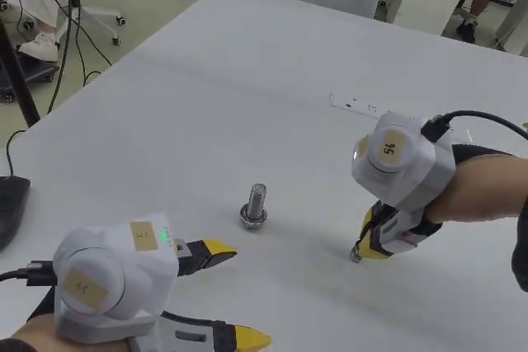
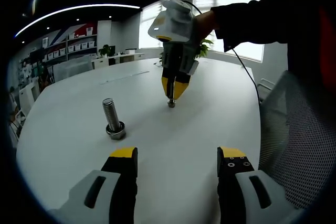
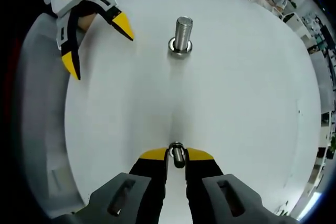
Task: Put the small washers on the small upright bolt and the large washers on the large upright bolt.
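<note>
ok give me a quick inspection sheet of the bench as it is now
surface: white table
job's things: large bolt upright, ring at its base; small metal piece in the right tongs, too small to name
clutter: white strip at the far side; black object at the left edge
grippers: left tongs open, holding nothing; right tongs shut on the piece, tips down by the table
cables: black cable off the right tongs; black cables hanging left of the table
surroundings: office chair on the floor beyond
</note>
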A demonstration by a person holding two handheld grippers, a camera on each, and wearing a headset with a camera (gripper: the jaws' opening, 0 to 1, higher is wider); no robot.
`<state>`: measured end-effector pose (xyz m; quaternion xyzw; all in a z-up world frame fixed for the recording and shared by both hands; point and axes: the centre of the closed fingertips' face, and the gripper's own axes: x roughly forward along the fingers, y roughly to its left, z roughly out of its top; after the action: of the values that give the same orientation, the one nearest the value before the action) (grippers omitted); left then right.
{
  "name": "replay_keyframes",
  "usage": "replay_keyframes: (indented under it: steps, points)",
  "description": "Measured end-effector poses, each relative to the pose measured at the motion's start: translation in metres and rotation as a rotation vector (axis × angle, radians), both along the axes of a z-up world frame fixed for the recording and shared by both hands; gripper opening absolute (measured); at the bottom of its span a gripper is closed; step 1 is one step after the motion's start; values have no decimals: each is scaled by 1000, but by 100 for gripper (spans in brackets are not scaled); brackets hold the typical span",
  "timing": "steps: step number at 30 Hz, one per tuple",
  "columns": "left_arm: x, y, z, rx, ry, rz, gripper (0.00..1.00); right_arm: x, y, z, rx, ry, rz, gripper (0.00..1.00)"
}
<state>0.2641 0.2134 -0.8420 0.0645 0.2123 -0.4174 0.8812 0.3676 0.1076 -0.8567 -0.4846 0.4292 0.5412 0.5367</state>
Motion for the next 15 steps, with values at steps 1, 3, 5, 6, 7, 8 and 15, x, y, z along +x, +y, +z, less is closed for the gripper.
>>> replay_keyframes:
  steps: [1, 3, 5, 6, 7, 8, 15]
  points:
    - [0, 0, 0, 1, 0, 0, 60, 0, 0, -1, -2, 1, 0, 14]
    - [0, 0, -1, 1, 2, 0, 60, 1, -1, -4, -2, 0, 0, 14]
    - [0, 0, -1, 1, 3, 1, 60, 1, -1, -5, -1, 5, -6, 14]
    - [0, 0, -1, 1, 3, 1, 60, 2, -1, -6, 1, 4, -7, 14]
    - [0, 0, -1, 2, 3, 1, 60, 2, -1, -6, 1, 3, -8, 14]
    - [1, 0, -1, 2, 3, 0, 60, 1, -1, -7, 1, 6, -11, 14]
    - [0, 0, -2, 4, 6, 0, 60, 2, 0, -9, 5, 7, -14, 14]
